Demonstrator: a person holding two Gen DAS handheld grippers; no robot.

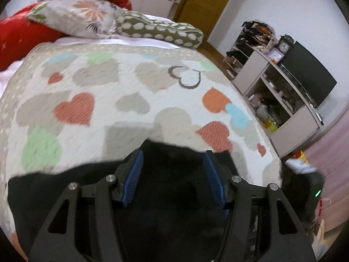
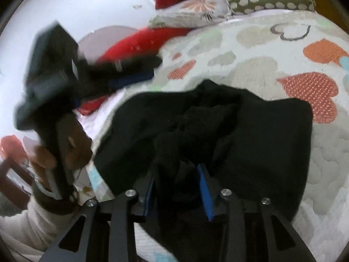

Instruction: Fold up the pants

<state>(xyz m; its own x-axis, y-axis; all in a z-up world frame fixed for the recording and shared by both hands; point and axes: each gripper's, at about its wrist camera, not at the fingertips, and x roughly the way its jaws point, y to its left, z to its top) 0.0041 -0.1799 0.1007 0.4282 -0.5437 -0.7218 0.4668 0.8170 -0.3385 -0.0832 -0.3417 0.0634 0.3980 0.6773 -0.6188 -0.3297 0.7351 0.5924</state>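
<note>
Black pants (image 2: pixel 250 131) lie bunched on the heart-patterned quilt (image 2: pixel 283 65) of a bed. My right gripper (image 2: pixel 177 174) has its blue pads around a bunched ridge of the pants, with a gap still between them. My left gripper (image 1: pixel 173 159) is open, its blue pads wide apart just above the black fabric (image 1: pixel 170 196), which fills the near part of its view. The left gripper also shows blurred in the right wrist view (image 2: pixel 130 72), held by a hand at the left of the pants.
Red, floral and dotted pillows (image 1: pixel 87 19) lie at the head of the bed. A shelf unit (image 1: pixel 283 91) with a dark TV, a clock and clutter stands to the right of the bed, near a wooden door (image 1: pixel 207 2).
</note>
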